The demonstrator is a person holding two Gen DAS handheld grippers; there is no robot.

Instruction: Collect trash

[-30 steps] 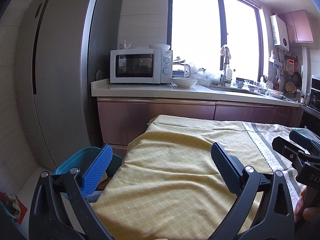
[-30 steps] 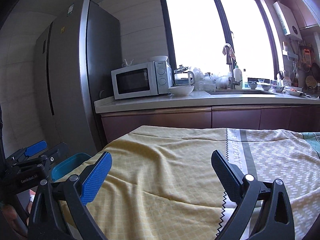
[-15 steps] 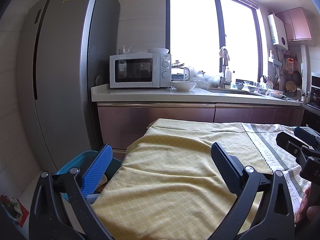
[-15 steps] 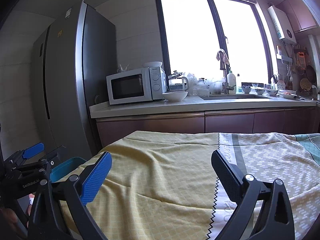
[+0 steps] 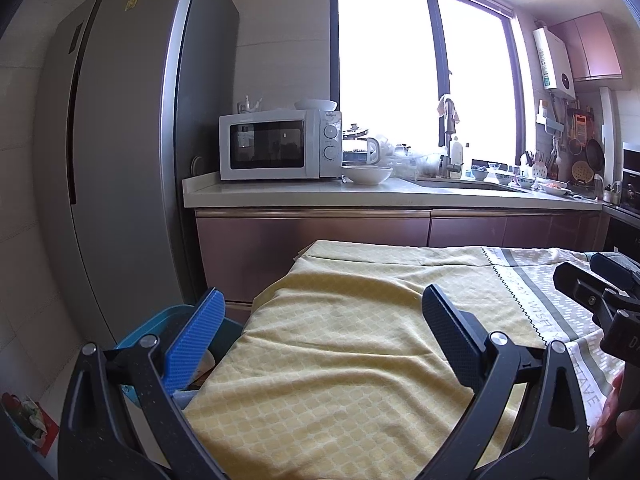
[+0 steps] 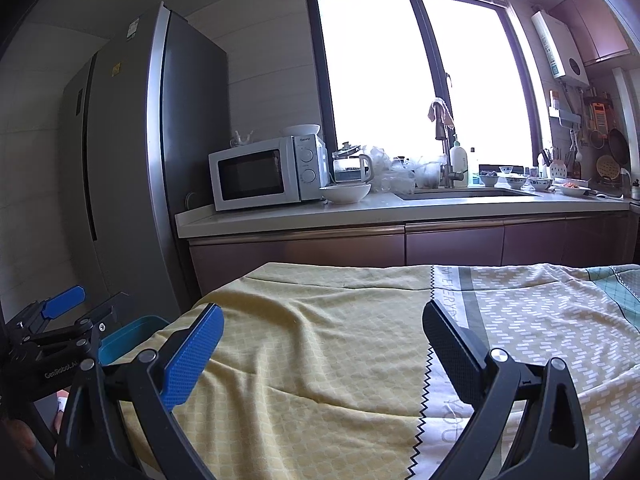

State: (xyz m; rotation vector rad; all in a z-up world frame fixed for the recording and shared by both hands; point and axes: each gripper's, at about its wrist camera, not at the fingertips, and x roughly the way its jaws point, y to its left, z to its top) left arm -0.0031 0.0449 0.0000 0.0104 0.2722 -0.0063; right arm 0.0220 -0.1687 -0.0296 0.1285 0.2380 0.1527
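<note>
1. Left gripper [image 5: 320,328]: jaws spread wide, empty, above the yellow cloth [image 5: 340,360].
2. Right gripper [image 6: 320,340]: also released, nothing held.
3. Blue bin [image 5: 160,328]: floor, beside cloth's left edge; crumpled trash [image 5: 28,416] lower-left on floor.
</note>
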